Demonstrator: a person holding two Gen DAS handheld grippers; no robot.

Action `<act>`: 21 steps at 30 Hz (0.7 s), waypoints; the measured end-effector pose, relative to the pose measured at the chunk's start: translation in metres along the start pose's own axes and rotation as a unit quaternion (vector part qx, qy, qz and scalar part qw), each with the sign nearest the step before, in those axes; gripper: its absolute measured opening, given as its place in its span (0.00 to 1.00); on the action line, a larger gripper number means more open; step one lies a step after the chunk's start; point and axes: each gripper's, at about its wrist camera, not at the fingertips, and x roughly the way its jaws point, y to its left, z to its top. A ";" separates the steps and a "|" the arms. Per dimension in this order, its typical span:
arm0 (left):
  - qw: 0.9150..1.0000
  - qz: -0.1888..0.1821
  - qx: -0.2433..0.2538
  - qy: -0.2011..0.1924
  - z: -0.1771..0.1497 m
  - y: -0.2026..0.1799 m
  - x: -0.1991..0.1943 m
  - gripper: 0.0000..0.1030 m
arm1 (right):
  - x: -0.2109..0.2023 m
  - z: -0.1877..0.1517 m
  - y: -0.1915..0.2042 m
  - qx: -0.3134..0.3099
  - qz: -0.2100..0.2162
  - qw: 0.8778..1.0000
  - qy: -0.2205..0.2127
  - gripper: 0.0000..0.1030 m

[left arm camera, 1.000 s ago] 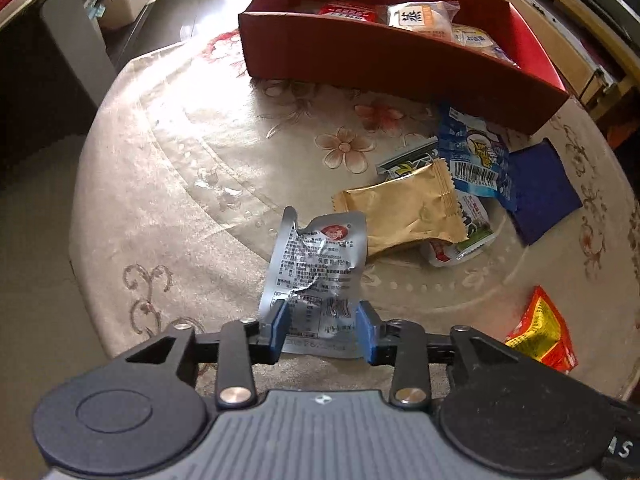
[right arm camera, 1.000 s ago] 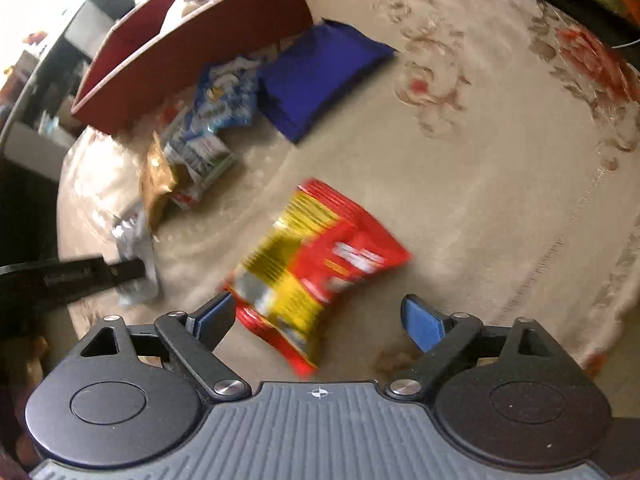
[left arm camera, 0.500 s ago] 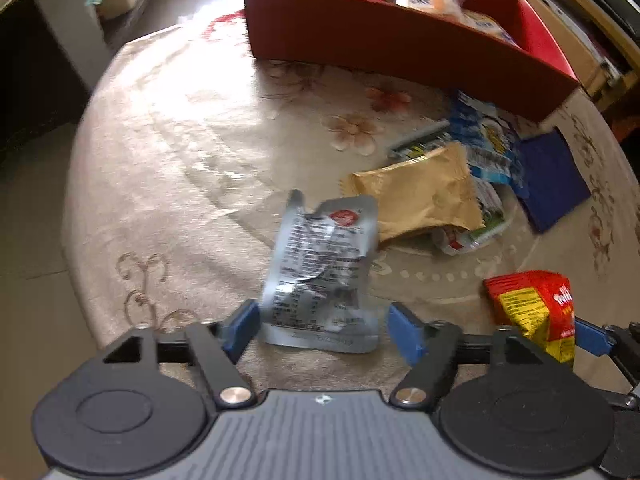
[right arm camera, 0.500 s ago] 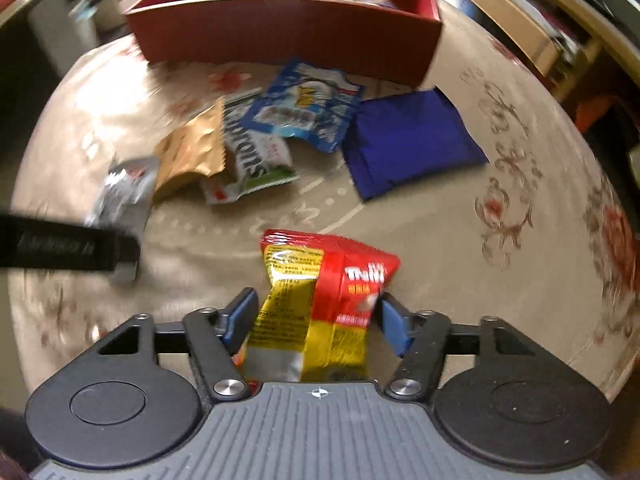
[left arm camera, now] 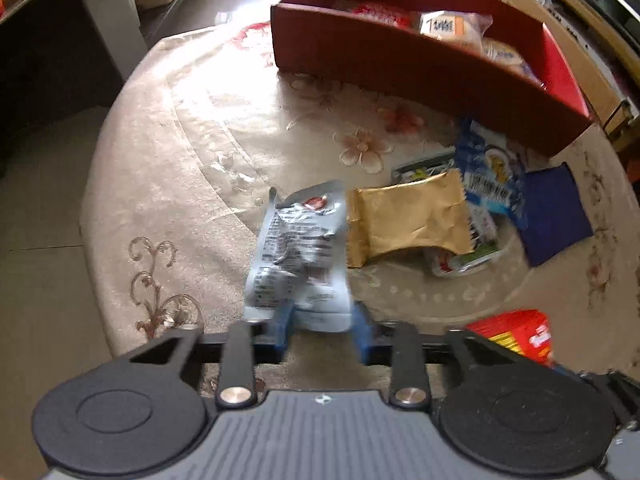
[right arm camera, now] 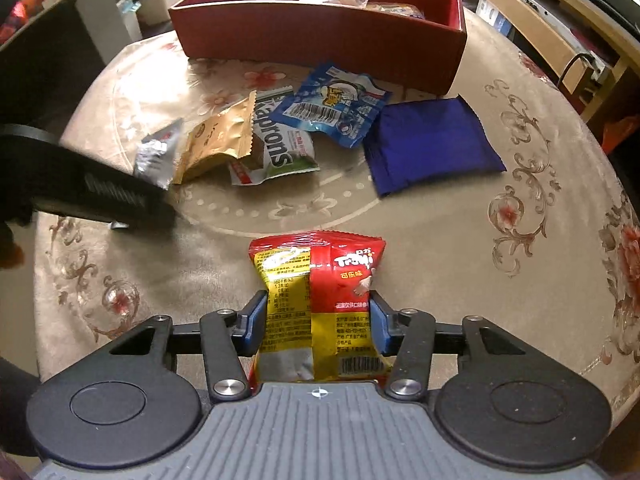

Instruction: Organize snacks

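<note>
Progress is judged as early to middle: several snacks are already stored and 6 are counted outside the red box [right arm camera: 320, 36], which stands at the far side of the round tabletop [right arm camera: 460, 248]

Contents of the box: at least 3 wrapped packets are visible over its wall in the left wrist view, and a clear bag shows in the right wrist view. An exact count cannot be given, since the wall hides the floor of the box

Items in hand:
- The silver packet [left arm camera: 300, 256] is pinched at its near edge by the left gripper [left arm camera: 322, 330]. Its jaws have just been closing and are pressed onto the foil. The frame is blurred, so it cannot be told whether the packet is lifted or resting on the cloth
- The red and yellow packet [right arm camera: 316, 304] is pinched between the jaws of the right gripper [right arm camera: 318, 326], which have just been closing onto its 2 sides. It lies at the near middle of the tabletop

Items left on the tabletop, between the grippers and the box:
- the gold packet [right arm camera: 218, 142], just beside the silver one
- the white and green packet [right arm camera: 276, 152], partly under the gold one
- the light blue packet [right arm camera: 332, 108], overlapping the white and green one
- the dark blue packet [right arm camera: 428, 144], at the right of the group

Remaining work, as judged: the 2 gripped packets are to be carried to the box, then the 4 loose ones
</note>
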 end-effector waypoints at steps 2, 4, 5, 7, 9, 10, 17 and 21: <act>1.000 0.014 0.021 -0.008 -0.002 -0.007 -0.004 0.25 | -0.002 -0.001 0.001 -0.003 0.008 1.000 -0.001 0.55; 0.999 0.015 0.029 -0.005 -0.003 -0.007 -0.002 0.27 | -0.004 -0.001 0.001 -0.004 0.011 1.000 -0.002 0.55; 1.000 0.010 0.028 0.000 -0.002 -0.005 0.001 0.34 | -0.004 -0.001 -0.001 -0.002 0.009 1.000 -0.002 0.55; 1.000 0.006 -0.002 0.010 0.004 0.005 0.008 0.45 | -0.003 -0.002 -0.004 0.006 0.013 1.000 0.003 0.56; 1.000 -0.005 -0.028 0.012 0.011 0.013 0.011 0.52 | -0.002 -0.002 -0.005 0.009 0.015 1.000 0.003 0.56; 0.999 -0.009 -0.039 0.009 0.015 0.017 0.011 0.56 | -0.002 -0.002 -0.006 0.010 0.015 1.000 0.003 0.56; 0.999 0.032 -0.043 -0.007 0.029 0.014 0.023 0.64 | 0.001 0.004 -0.007 0.013 0.021 1.000 0.003 0.57; 0.998 0.046 -0.032 -0.016 0.026 0.005 0.027 0.55 | 0.005 0.011 -0.005 0.009 0.021 1.000 0.004 0.57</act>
